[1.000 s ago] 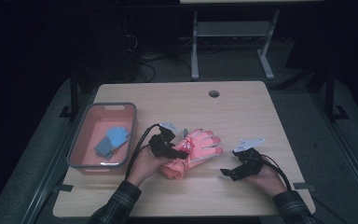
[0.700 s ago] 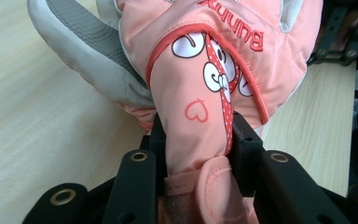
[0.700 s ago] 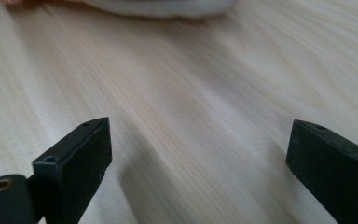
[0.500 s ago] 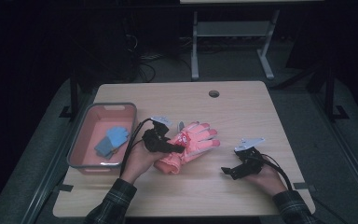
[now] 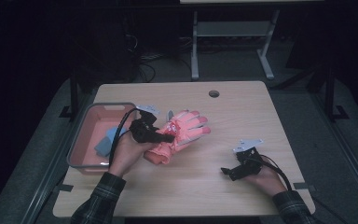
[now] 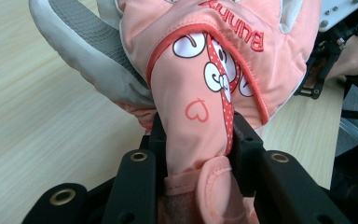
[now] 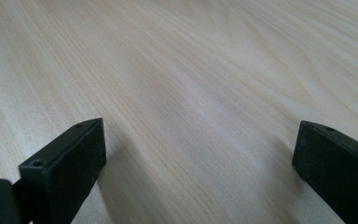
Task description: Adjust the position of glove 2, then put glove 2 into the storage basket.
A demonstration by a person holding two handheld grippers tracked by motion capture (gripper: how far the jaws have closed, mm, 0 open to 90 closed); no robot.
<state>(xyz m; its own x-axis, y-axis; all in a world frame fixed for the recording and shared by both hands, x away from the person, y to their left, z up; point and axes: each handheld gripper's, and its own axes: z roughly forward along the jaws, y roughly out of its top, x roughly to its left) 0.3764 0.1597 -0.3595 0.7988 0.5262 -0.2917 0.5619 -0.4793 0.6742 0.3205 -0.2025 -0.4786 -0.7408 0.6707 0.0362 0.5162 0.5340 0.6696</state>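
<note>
Pink bin (image 5: 81,140) is sitting at the table's (image 5: 242,112) left edge with something blue (image 5: 106,143) in it, maybe cloth, hard to tell. Left gripper (image 5: 165,137) is pinching the pink glove (image 5: 179,133) by its cuff, just right of the bin. I'd be keeping that grip tight so the glove isn't slipping out. Right gripper (image 5: 228,171) is resting wide open near the front right corner, holding nothing

Dim, dark surroundings in the high view; close views bright, sharp.
</note>
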